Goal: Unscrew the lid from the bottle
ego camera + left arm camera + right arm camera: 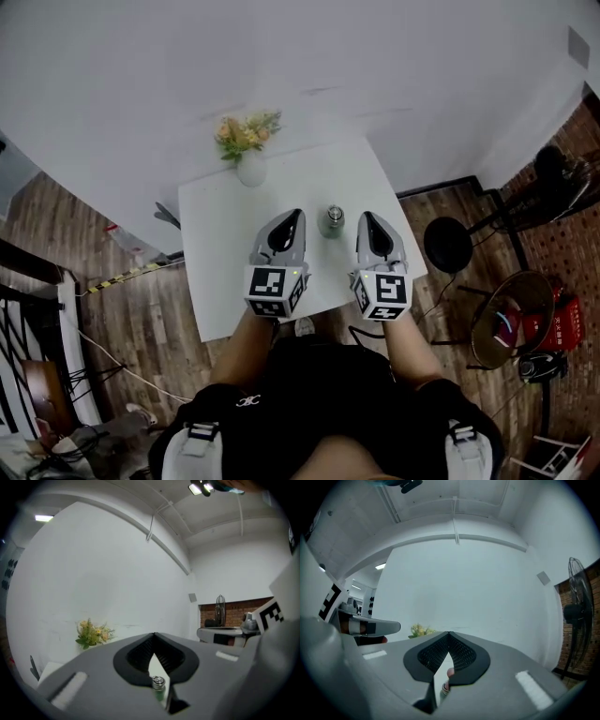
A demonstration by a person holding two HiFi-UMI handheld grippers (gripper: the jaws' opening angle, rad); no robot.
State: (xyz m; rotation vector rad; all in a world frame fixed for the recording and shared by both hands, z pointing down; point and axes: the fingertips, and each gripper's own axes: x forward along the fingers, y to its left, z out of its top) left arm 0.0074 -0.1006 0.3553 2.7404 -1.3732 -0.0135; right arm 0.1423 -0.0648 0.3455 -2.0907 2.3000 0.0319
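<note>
The small green bottle (332, 223) stood upright, lid on top, on the white desk (217, 246), between the tips of the left gripper (292, 219) and right gripper (367, 221), about equally near each; both grippers were pressed together, empty.

No legible txt, labels or nos.

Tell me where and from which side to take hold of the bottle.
Probably best: the green body of the upright bottle, from its left side with the left tool, leaving the silver lid on top free for the right tool. Both tools are shut; open them first.
</note>
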